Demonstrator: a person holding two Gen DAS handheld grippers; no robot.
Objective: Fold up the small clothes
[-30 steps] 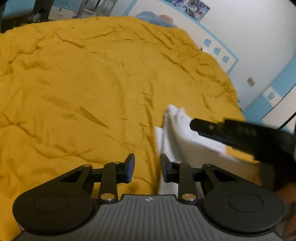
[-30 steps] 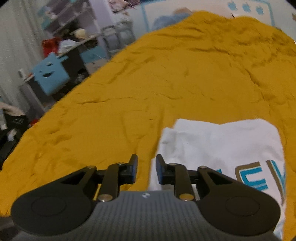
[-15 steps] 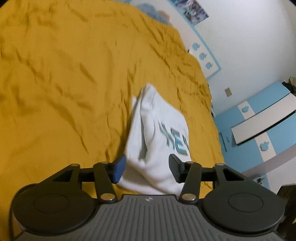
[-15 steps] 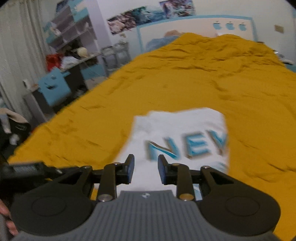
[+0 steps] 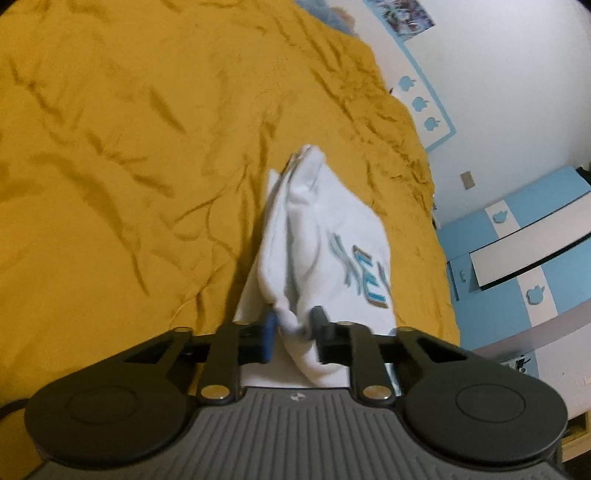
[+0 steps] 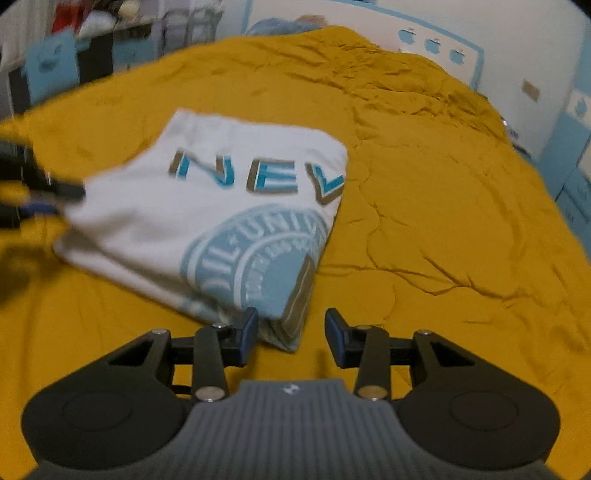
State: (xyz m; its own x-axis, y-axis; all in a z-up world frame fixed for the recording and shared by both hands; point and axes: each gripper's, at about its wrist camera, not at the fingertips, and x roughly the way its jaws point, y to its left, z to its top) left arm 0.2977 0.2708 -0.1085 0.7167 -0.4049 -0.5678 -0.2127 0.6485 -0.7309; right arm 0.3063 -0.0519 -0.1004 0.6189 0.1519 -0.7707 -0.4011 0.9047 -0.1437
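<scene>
A small white T-shirt (image 6: 207, 206) with blue lettering and a round blue print lies folded on the mustard-yellow bedspread (image 6: 424, 192). In the left wrist view the shirt (image 5: 332, 236) rises in a ridge toward my left gripper (image 5: 293, 326), whose fingers pinch a bunched fold of its near edge. That left gripper (image 6: 44, 201) shows blurred at the shirt's left edge in the right wrist view. My right gripper (image 6: 290, 330) is open, its fingers straddling the shirt's near folded corner without closing on it.
The yellow bedspread (image 5: 129, 147) fills most of both views. White and blue walls with apple stickers (image 5: 421, 103) lie beyond the bed. A blue and white cabinet (image 5: 517, 251) stands to the right. Cluttered shelves (image 6: 92, 29) stand at far left.
My left gripper has closed onto the shirt's edge and lifted it. My right gripper has opened and moved to the shirt's near corner.
</scene>
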